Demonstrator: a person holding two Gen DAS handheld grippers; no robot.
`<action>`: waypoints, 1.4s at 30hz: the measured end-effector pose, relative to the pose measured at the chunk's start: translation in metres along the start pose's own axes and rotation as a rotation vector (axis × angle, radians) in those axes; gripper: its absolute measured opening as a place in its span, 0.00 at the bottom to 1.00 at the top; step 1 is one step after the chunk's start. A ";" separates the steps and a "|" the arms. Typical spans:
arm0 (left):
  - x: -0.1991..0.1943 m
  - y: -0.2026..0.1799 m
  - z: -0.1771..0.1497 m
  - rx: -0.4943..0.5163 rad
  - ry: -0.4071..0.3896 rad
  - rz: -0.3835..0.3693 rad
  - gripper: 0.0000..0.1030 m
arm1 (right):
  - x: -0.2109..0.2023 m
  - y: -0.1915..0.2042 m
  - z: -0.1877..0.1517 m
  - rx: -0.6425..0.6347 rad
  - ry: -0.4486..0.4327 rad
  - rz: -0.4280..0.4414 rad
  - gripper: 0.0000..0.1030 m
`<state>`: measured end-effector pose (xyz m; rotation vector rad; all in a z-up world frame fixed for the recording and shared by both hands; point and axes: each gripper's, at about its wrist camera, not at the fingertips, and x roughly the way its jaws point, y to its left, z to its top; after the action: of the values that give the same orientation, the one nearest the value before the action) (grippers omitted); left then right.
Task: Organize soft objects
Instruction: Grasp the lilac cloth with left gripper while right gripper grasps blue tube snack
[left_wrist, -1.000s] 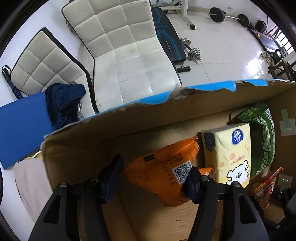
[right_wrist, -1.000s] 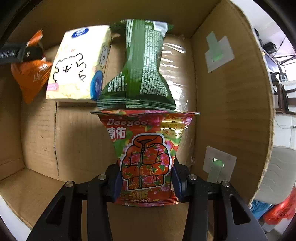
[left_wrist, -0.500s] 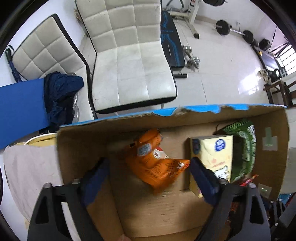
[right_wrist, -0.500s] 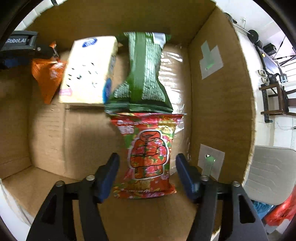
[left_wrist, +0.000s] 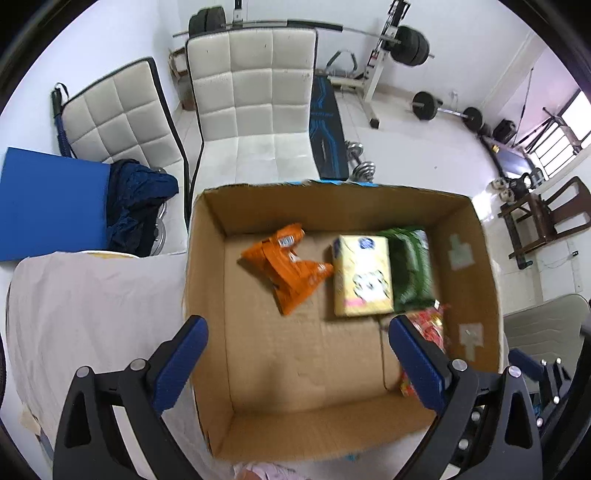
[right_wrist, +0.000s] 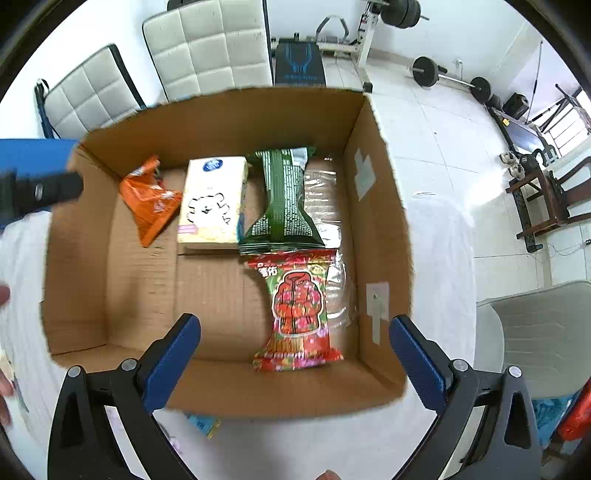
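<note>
An open cardboard box (left_wrist: 207, 280) (right_wrist: 373, 221) holds four soft packs. An orange snack bag (left_wrist: 288, 266) (right_wrist: 147, 199) lies at the far left. A yellow tissue pack (left_wrist: 360, 275) (right_wrist: 212, 205) lies beside it, then a green bag (left_wrist: 410, 269) (right_wrist: 282, 199). A red patterned pack (right_wrist: 299, 306) (left_wrist: 432, 325) lies nearer, at the right. My left gripper (left_wrist: 299, 365) is open and empty above the box's near edge. My right gripper (right_wrist: 295, 362) is open and empty above the near edge too.
The box stands on a table with a white cloth (left_wrist: 92, 295) (right_wrist: 439, 258). Two white padded chairs (left_wrist: 255, 110) (right_wrist: 207, 48) stand behind it, with a blue board (left_wrist: 51, 203) and dark cloth (left_wrist: 136, 195). Gym weights (left_wrist: 424, 103) lie on the floor beyond.
Both grippers have let go of their packs, opened wide and pulled back up out of the box. The orange bag and the red pack now lie on the box floor.
</note>
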<state>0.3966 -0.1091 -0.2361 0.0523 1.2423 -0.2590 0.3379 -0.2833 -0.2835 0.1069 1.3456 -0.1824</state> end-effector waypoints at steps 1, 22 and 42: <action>-0.010 -0.003 -0.009 0.006 -0.013 -0.001 0.97 | -0.009 -0.001 -0.004 0.001 -0.016 -0.002 1.00; -0.144 -0.025 -0.099 -0.045 -0.219 0.014 0.97 | -0.176 -0.010 -0.086 0.027 -0.277 0.010 1.00; 0.011 0.083 -0.231 -0.465 0.166 0.133 0.97 | 0.023 0.110 -0.122 -0.460 0.165 0.093 0.83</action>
<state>0.2043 0.0115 -0.3299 -0.2484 1.4316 0.1569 0.2472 -0.1546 -0.3364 -0.2070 1.5117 0.2209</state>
